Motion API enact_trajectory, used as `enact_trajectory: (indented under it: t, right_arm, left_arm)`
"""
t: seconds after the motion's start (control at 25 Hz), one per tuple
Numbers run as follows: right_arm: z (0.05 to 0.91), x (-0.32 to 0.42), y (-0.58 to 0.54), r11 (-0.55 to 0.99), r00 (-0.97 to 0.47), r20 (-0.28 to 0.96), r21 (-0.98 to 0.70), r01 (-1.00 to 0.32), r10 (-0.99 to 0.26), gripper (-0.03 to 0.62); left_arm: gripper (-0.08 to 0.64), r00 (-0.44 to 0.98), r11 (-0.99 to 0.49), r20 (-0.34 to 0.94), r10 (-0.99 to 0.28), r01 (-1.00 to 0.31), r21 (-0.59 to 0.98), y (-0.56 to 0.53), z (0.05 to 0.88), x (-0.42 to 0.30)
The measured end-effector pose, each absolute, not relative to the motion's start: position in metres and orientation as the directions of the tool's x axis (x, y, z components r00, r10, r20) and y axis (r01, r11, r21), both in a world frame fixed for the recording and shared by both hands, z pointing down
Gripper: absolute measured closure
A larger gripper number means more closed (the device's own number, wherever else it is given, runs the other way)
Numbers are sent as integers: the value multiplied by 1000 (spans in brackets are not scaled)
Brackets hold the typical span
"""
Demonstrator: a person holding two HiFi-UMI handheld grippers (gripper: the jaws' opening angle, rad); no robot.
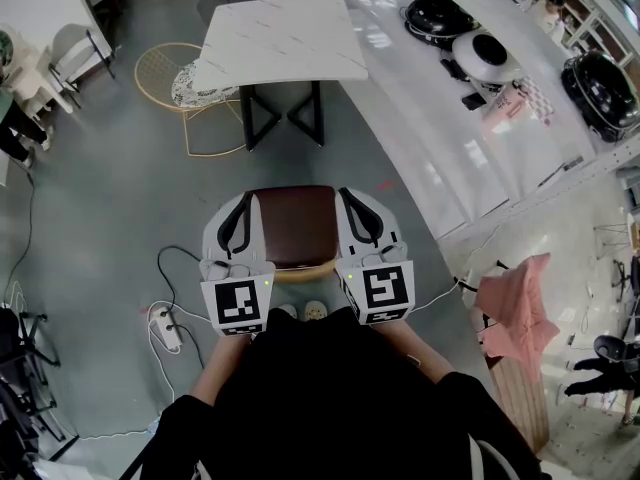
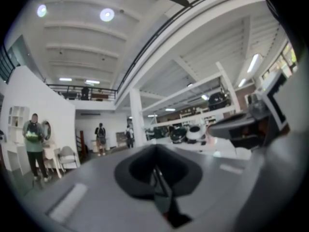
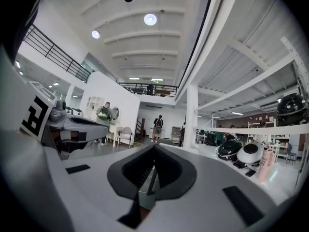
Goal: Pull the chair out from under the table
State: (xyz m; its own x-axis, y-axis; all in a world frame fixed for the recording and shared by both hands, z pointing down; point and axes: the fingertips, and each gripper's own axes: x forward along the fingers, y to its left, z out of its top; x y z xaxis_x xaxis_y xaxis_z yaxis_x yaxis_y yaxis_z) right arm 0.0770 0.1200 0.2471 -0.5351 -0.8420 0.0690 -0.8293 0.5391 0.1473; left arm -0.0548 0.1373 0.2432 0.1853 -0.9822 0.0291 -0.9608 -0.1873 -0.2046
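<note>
A chair with a dark brown seat (image 1: pixel 292 228) stands on the grey floor right in front of me, apart from the white marble table (image 1: pixel 280 38) farther off. My left gripper (image 1: pixel 243 206) is over the seat's left edge and my right gripper (image 1: pixel 352 200) over its right edge, both raised and pointing level toward the table. In the left gripper view the left gripper (image 2: pixel 157 170) has its jaws together with nothing between them. The right gripper (image 3: pixel 153 170) in its own view looks the same. Whether either one touches the chair is hidden.
A gold wire chair (image 1: pixel 170 78) sits partly under the table's left side. A long white counter (image 1: pixel 430 118) with round cookers runs along the right. A power strip with cables (image 1: pixel 165 326) lies on the floor at my left, and a pink cloth (image 1: pixel 515 308) hangs at the right.
</note>
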Motion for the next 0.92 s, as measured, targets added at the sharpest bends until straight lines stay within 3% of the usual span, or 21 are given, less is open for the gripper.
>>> enact_trajectory:
  t: [0.92]
  right_arm:
    - [254, 73, 111, 532, -529, 62, 102, -840, -847, 571]
  left_arm:
    - [554, 250, -255, 53, -967, -942, -217, 133, 255, -48]
